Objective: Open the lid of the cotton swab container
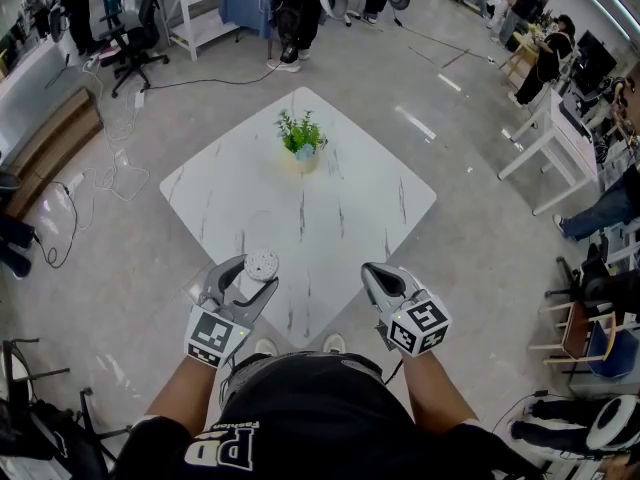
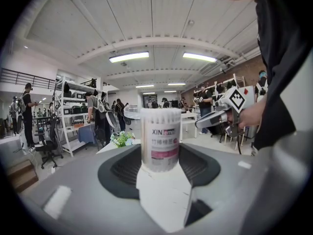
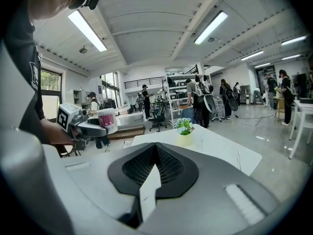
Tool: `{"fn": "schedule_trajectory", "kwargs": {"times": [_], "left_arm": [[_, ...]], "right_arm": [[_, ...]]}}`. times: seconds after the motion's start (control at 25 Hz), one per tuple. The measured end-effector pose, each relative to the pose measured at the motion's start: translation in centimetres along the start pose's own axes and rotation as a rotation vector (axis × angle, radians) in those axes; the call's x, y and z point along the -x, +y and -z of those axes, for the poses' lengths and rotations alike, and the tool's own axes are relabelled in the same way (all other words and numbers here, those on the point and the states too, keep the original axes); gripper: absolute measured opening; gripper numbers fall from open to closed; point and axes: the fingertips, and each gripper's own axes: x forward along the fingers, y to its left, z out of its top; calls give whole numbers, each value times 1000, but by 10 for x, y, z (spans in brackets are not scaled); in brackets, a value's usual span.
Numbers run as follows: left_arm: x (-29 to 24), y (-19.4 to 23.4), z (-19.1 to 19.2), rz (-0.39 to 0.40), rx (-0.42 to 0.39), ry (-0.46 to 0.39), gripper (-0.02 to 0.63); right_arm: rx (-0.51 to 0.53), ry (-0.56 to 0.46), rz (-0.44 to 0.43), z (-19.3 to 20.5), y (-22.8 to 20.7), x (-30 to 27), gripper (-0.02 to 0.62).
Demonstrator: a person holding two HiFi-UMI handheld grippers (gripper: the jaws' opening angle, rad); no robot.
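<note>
Container stands upright between the jaws of the left gripper, and the pads press on its sides low down, so this gripper is grasping it. It is held in the air, over the near left edge of the table. The lid is on top and faces up, and I see no gap under it, so I judge it closed. The right gripper is beside it, a little apart, with its jaws clenched together on nothing.

The step in hand, as I judge it, is the holding – one gripper steadies the body and the other is not yet at the lid. The next move calls for the right gripper to spread its jaws, come over to the top and take the lid by its rim, while the left one keeps a firm grip so the container does not turn or slip. Farther off, a small plant stands on the far part of the table.
</note>
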Motion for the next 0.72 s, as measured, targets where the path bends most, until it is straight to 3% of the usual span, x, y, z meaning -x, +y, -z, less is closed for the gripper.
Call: {"fn": "schedule_trajectory", "kwargs": {"times": [0.72], "left_arm": [[0, -1, 2, -2, 1, -3, 290]], "right_arm": [[1, 7, -8, 5, 2, -1, 0]]}}
